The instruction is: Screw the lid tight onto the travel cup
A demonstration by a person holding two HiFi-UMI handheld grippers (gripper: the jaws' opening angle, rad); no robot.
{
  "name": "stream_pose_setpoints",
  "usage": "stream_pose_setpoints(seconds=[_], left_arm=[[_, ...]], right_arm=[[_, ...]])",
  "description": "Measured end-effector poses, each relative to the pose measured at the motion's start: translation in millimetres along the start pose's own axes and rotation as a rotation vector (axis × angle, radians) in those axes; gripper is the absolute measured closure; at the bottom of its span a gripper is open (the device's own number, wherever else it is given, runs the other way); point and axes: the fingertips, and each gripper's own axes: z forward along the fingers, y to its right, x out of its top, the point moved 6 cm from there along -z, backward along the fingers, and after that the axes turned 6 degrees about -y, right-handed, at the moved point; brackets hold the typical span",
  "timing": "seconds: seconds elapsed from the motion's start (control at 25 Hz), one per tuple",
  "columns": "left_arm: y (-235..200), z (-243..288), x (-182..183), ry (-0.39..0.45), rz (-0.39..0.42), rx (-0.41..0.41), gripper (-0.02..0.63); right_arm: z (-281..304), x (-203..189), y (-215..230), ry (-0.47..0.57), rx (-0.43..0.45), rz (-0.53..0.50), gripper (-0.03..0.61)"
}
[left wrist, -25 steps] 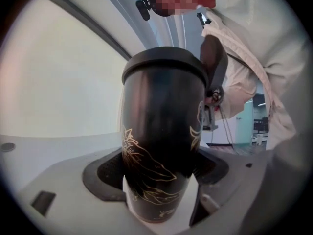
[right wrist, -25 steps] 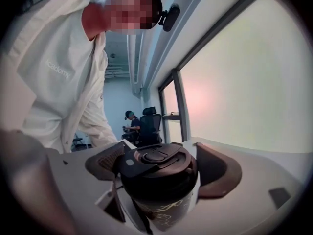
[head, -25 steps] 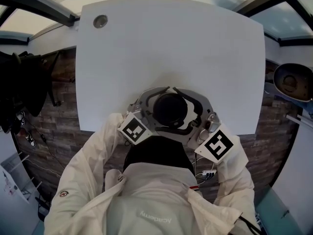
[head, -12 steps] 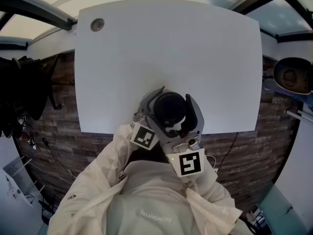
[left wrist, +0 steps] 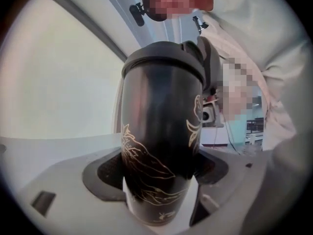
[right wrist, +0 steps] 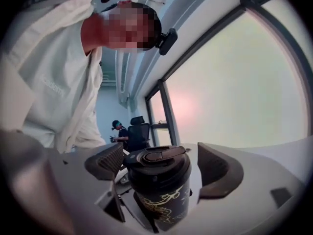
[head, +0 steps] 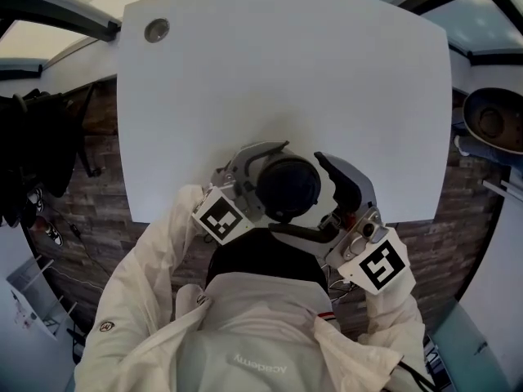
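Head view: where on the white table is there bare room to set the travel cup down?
The white table is bare from the grommet at its far left corner across to the right edge. Crowded only mid near edge: the left gripper clamps the travel cup; the right gripper, jaws open, flanks its lid.

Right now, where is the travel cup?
Head view, centre: travel cup at the table's near edge, gripped by the left gripper, right gripper open around its lid.
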Motion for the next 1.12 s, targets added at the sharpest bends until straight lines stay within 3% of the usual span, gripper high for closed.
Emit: stream_pose_setpoints(seconds=[0.12,0.2,0.32,0.48,0.6,0.76,0.88,1.0,1.12], left_arm=[[-1,-3,-5,0.009,-0.01,-0.078,0.215],[-2,-3,-7,0.013,-0.005,-0.119,0.215],[-2,-2,-7,0.001,0.015,-0.142,0.215],[-2,-2,-5,-0.024,0.03,-0.109,0.215],[2,0,-6,0.003,-0.009,-0.021,0.215],[7,3,-3,-0.014,-0.037,0.15,0.215],[11,6,-2,-0.031,-0.059,0.259,0.215],[14,9,-2,-0.029,-0.078,0.329,0.215],[14,9,0,-0.012,-0.066,0.355,0.215]], right_arm=[[8,0,3,-0.038,0.167,-0.051,0.135],[15,-1,4,-0.077,0.232,-0.098,0.135],[22,-4,6,-0.104,0.251,-0.132,0.137],[21,-6,4,-0.073,0.219,-0.114,0.137],[21,-6,2,-0.004,0.09,-0.058,0.137],[14,-9,-4,0.079,-0.18,0.042,0.137],[10,-12,-10,0.119,-0.355,0.061,0.137],[9,-14,-13,0.155,-0.483,0.086,0.137],[10,-16,-16,0.167,-0.537,0.102,0.137]])
